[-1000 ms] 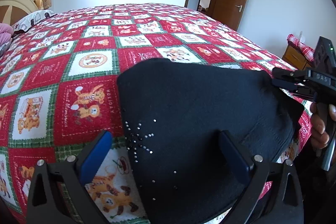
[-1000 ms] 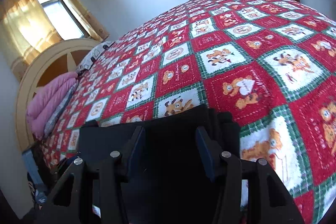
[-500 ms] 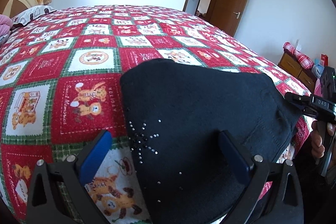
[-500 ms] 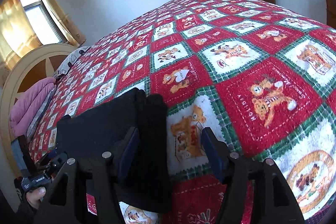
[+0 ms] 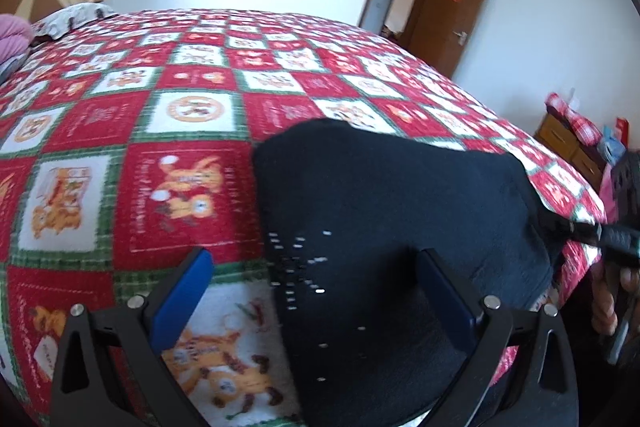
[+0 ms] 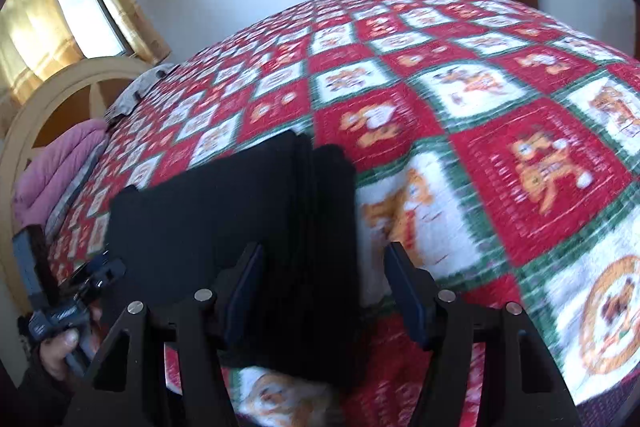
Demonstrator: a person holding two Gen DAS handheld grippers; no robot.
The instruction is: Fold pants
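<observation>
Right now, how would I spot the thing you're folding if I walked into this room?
Look at the big bed under its red, white and green teddy-bear quilt. At its near edge lie the black pants, folded into a flat block. They are the only plain dark thing on the pattern, with a small star of shiny studs.

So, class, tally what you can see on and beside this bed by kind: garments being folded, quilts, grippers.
Black pants: 1
Patchwork quilt: 1
Handheld grippers: 2, left gripper, right gripper
Total: 4
</observation>
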